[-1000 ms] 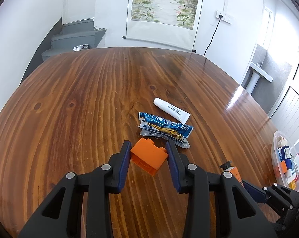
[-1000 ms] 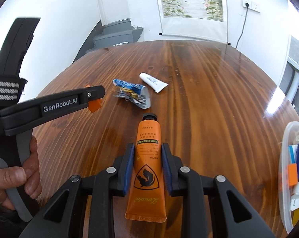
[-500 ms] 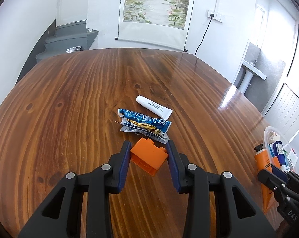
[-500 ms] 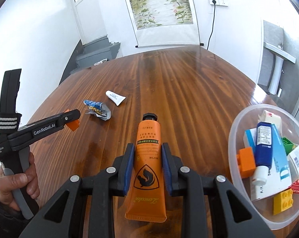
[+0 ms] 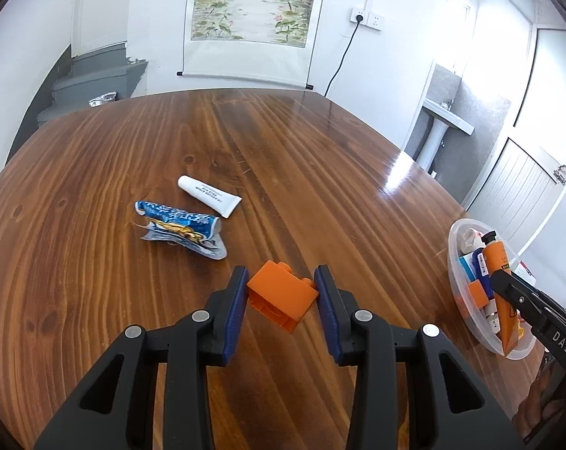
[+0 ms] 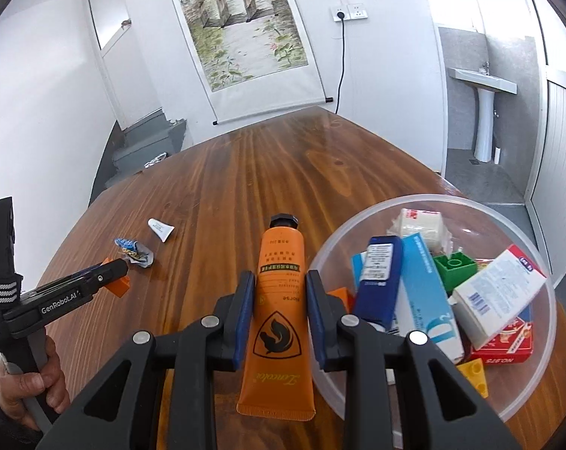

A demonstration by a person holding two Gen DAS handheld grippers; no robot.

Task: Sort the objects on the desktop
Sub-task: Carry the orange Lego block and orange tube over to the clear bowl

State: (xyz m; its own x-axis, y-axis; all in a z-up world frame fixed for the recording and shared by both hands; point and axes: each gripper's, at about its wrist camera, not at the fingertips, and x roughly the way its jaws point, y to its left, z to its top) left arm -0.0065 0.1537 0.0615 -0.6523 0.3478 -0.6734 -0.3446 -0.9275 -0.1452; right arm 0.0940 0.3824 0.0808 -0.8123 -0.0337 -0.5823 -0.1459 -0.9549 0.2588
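Bowl (image 6: 425,202) cut off; white tube (image 6: 161,228) print unreadable.

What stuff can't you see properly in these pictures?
- Clear bowl, right wrist view: its near rim is hidden by the right gripper.
- Orange tube: small print too tiny to read.
- Orange brick, left wrist view: its sides are hidden by the left gripper.
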